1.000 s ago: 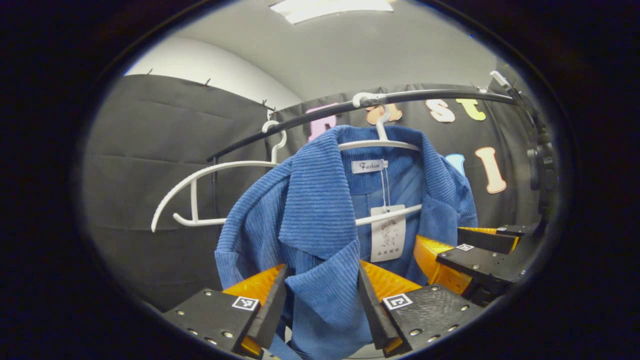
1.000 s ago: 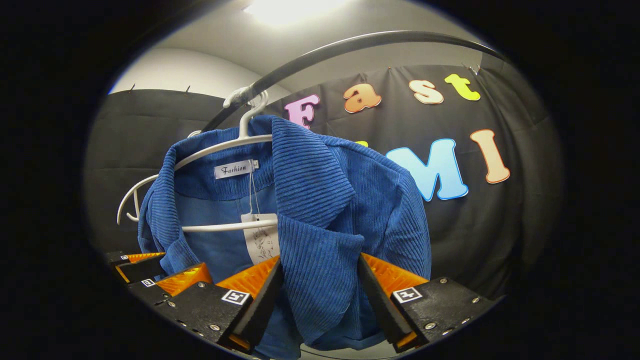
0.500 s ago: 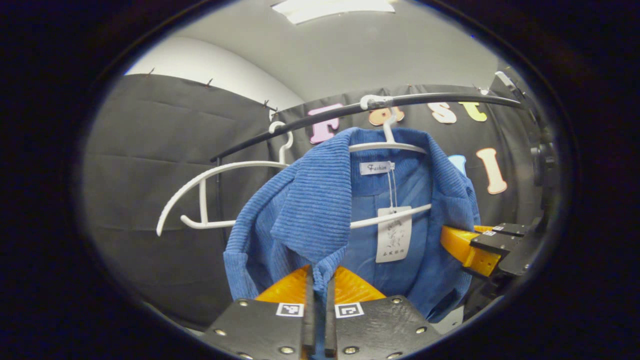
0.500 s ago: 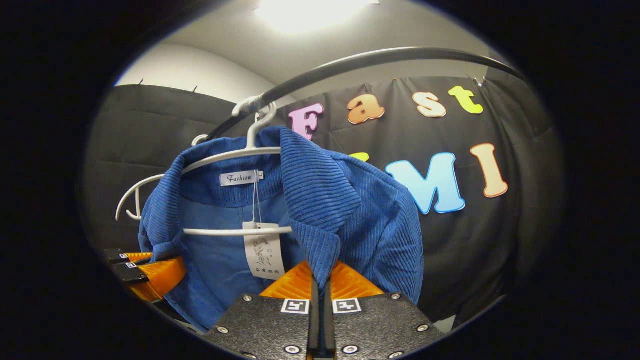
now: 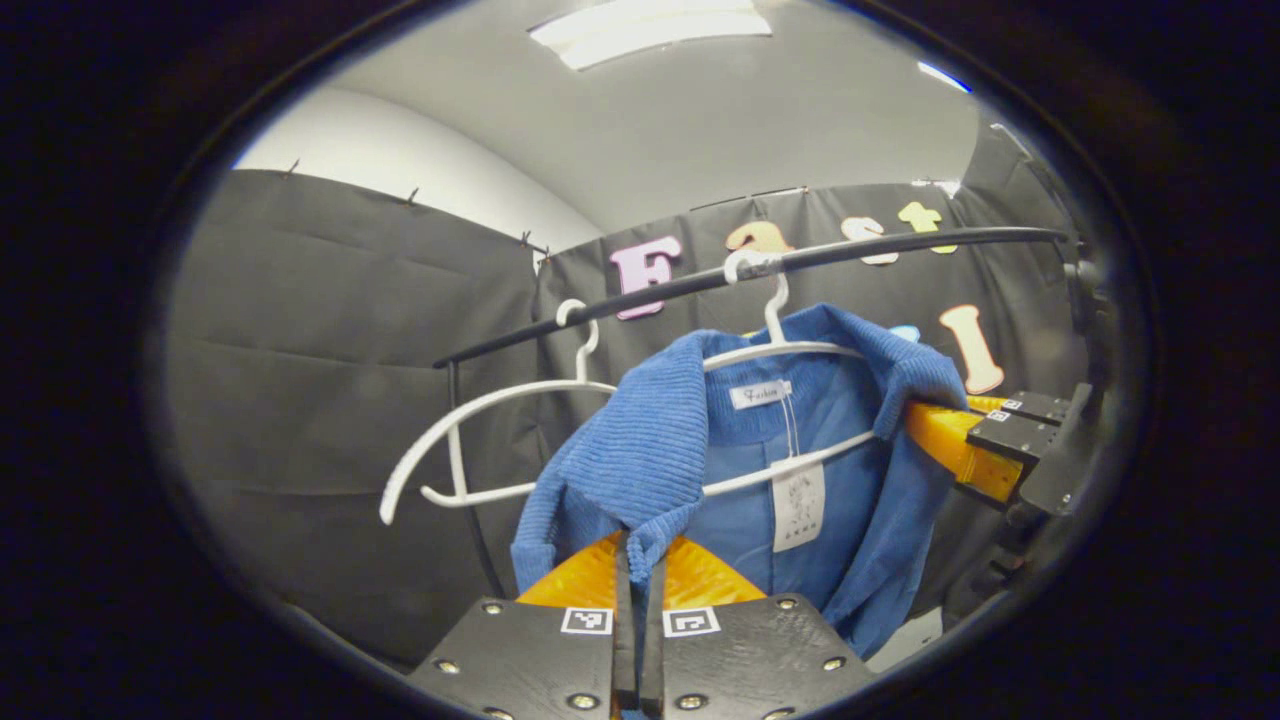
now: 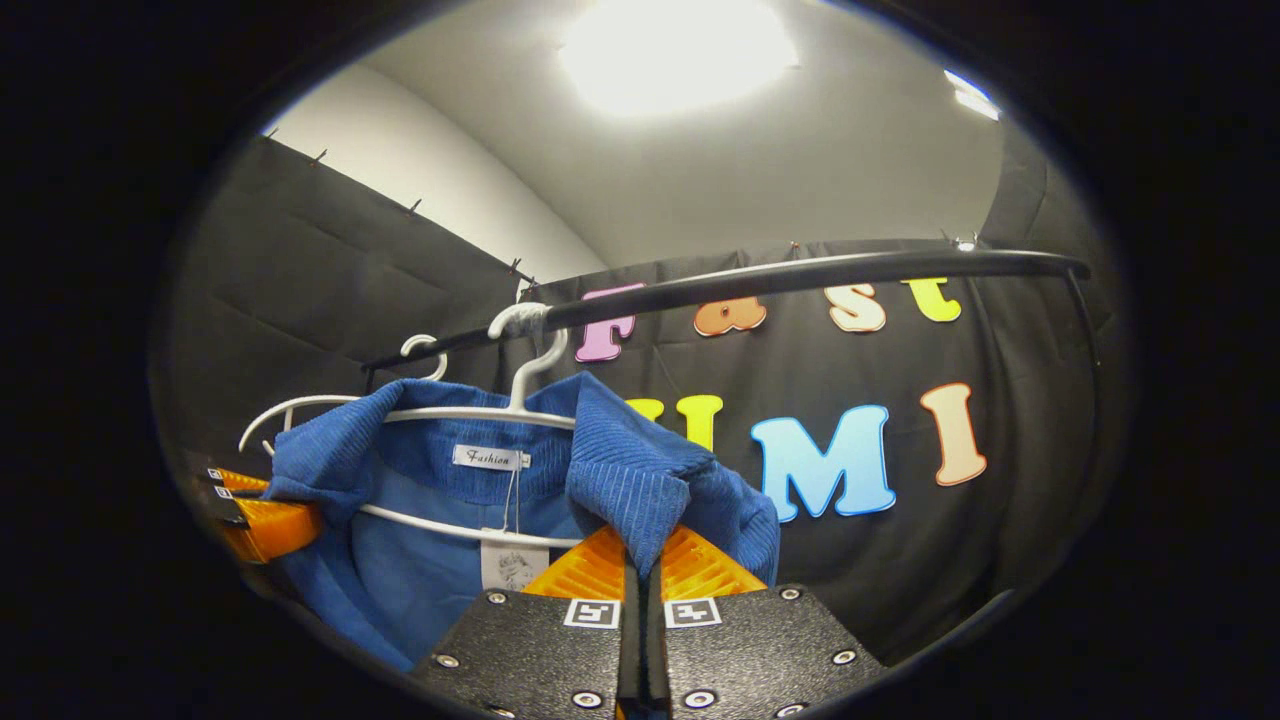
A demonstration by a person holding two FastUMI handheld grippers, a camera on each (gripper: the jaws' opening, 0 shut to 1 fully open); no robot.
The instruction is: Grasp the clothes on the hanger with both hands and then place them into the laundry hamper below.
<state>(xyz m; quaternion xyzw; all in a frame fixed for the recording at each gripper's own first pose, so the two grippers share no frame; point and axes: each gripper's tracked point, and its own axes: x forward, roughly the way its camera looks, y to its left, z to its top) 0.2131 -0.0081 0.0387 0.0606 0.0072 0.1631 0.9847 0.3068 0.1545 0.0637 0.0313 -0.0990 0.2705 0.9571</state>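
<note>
Black-draped booth, rail overhead | both claws, left claw and right claw, are clamping blue jacket lapels | advice: lifting evenly clears white hanger.

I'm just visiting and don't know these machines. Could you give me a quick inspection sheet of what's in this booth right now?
Surface: nothing seen; no table or floor in these views.
Job's things: blue corduroy jacket hangs on a white hanger, hooked over a black rail. Hamper: nothing seen.
Clutter: an empty white hanger on the same rail, beside the jacket.
Grippers: left claw is shut on one jacket lapel; right claw is shut on the other lapel.
Cables: nothing seen.
Surroundings: black cloth wall, white wall above it, grey ceiling with a bright ceiling light. A paper tag dangles inside the collar.
</note>
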